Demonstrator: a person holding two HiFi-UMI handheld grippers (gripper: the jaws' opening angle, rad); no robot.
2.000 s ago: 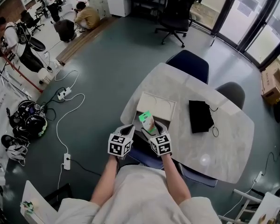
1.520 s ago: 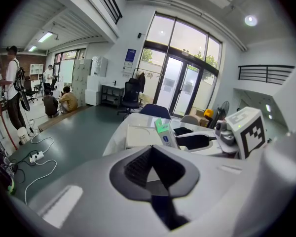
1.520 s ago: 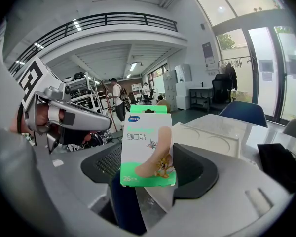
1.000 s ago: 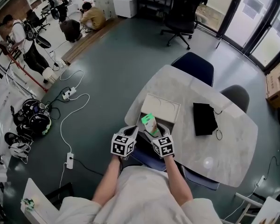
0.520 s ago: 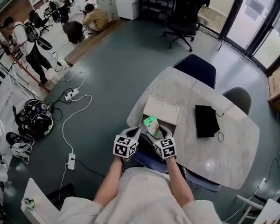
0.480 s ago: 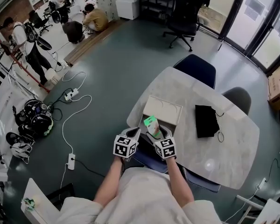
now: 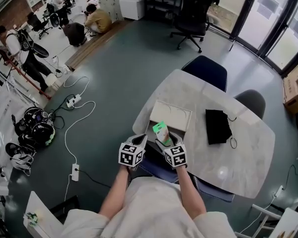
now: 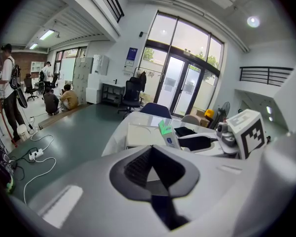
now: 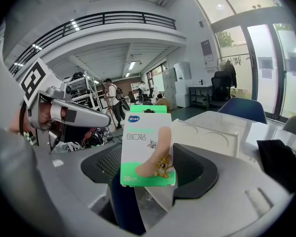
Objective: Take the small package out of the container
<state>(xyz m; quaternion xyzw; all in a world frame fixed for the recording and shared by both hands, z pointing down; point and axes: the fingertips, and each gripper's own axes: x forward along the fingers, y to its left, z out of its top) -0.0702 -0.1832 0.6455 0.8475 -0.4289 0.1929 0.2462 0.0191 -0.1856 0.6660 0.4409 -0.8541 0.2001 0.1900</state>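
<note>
A small green-and-white plaster package [image 7: 162, 132] stands upright in my right gripper [image 7: 165, 141], which is shut on its lower part. It is held just above the near edge of the shallow beige container [image 7: 171, 115] on the marble table [image 7: 238, 152]. In the right gripper view the package [image 9: 148, 144] fills the middle, between the dark pads, with the container [image 9: 207, 132] behind it. My left gripper [image 7: 139, 143] hovers beside it to the left, over the table's edge. Its jaws [image 8: 153, 169] are shut and hold nothing.
A black pouch [image 7: 217, 125] with a thin cord lies right of the container. A dark blue chair [image 7: 204, 68] and a grey chair [image 7: 251, 100] stand at the table's far side. Another blue seat [image 7: 154, 166] sits under my hands. Cables lie on the floor at left.
Hardly anything differs: the right gripper still holds the package over the container's near edge, and the left gripper stays beside it. Only the head view has shifted slightly.
</note>
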